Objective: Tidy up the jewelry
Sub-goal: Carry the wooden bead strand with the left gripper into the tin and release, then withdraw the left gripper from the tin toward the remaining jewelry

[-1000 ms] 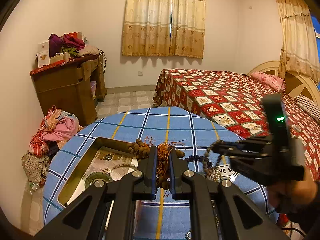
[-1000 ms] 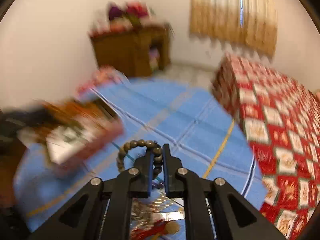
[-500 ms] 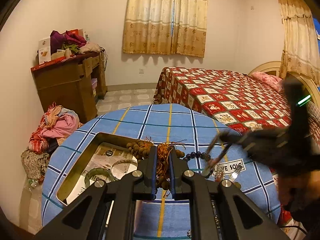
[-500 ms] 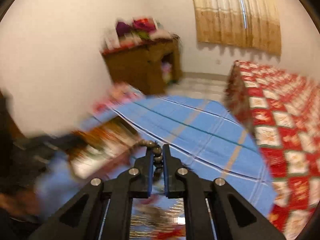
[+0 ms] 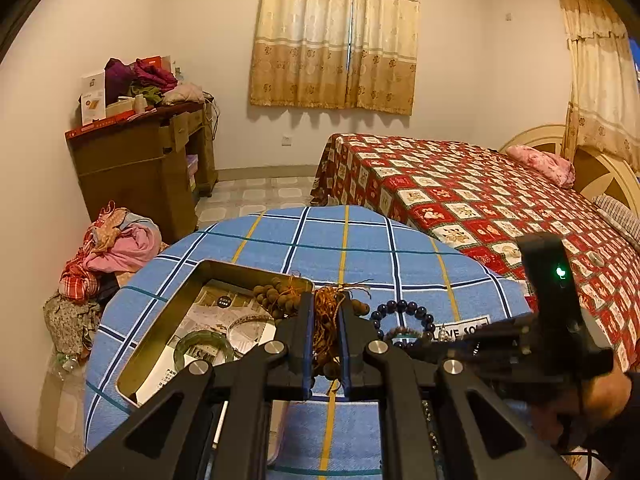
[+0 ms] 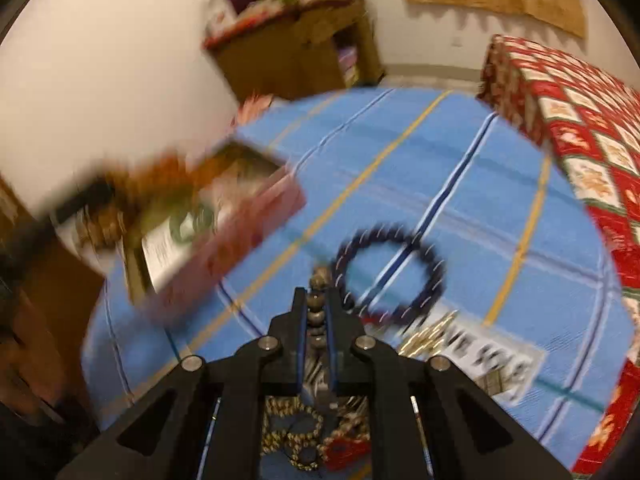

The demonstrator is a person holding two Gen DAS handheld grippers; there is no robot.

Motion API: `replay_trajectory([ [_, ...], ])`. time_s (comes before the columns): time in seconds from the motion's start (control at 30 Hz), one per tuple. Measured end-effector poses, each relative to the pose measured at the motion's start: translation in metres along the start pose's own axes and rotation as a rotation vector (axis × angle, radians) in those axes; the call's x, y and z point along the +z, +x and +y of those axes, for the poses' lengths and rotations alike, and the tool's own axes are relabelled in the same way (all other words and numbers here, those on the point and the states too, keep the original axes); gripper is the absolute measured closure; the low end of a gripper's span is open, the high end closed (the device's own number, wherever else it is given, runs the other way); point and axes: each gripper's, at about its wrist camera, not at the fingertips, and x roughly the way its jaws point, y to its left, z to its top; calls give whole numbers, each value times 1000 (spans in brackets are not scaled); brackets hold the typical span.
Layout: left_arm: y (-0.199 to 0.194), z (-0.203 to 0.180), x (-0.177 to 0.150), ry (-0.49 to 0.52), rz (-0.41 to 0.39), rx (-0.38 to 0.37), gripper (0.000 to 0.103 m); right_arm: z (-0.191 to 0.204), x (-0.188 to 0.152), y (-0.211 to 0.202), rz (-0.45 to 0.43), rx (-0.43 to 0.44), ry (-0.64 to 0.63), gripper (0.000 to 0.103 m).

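Round wooden beads (image 5: 276, 298) (frayed orange tassel (image 5: 326, 316))

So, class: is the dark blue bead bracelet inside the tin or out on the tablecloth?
Out. The dark blue bracelet lies as an open ring on the blue tablecloth, apart from the tin.

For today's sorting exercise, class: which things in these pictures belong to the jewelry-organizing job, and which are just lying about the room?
Part of the job:
- left gripper, shut on the brown bead string with orange tassel
- right gripper, shut on a brown bead bracelet
- dark blue bead bracelet on the tablecloth
- open tin box holding a green bangle

Lying about:
- bed
- wooden cabinet
- clothes pile
- curtains
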Motion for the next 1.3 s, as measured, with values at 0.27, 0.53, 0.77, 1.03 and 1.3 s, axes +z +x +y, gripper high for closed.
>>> replay_trajectory([
  [0.27, 1, 8, 0, -10, 5, 12, 93, 35, 26, -47, -147, 92, -35, 92],
  [0.53, 2, 22, 8, 6, -5, 41, 93, 54, 50, -40, -141, 74, -107, 92],
  [0.77, 22, 61, 14, 4, 32, 131, 93, 69, 75, 5, -77, 50, -141, 92],
  [1.03, 49, 80, -3, -1, 120, 193, 70, 60, 76, 47, -23, 19, -105, 83],
  [1.3, 43, 83, -8, -10, 99, 219, 39, 57, 63, 37, -20, -25, -112, 48],
])
